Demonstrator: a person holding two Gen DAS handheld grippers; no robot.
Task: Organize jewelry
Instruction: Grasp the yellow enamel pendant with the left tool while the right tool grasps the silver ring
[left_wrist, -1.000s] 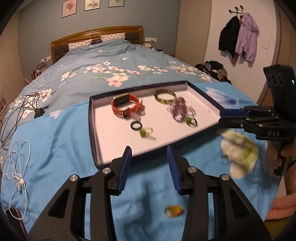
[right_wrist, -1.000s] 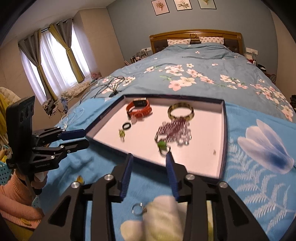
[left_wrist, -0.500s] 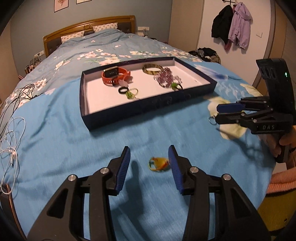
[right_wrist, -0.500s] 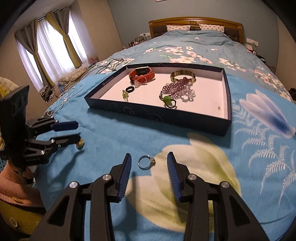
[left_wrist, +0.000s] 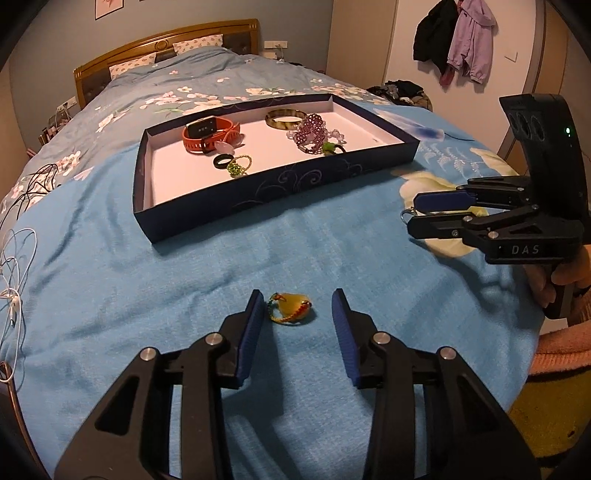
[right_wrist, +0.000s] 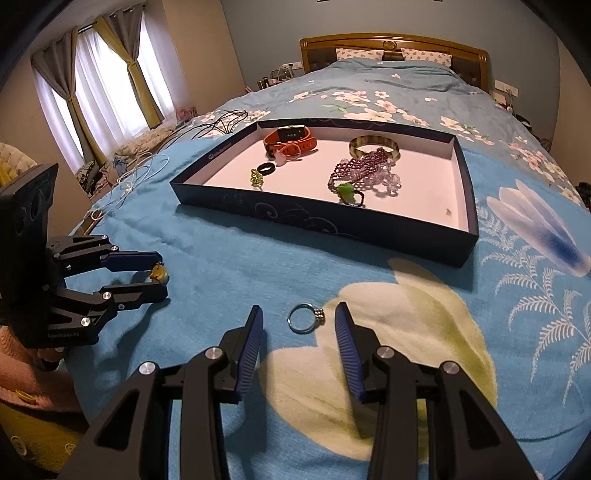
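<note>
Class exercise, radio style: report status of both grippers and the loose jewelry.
Left gripper open, closing around yellow pendant. Right gripper open, straddling silver ring. Tray ahead, path clear.

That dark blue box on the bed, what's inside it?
In the box: an orange watch, bangle, purple beads, black ring, green beaded ring. The near wall partly hides its floor.

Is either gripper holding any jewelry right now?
No. The yellow pendant lies between the left gripper's open jaws, the silver ring between the right gripper's.
</note>
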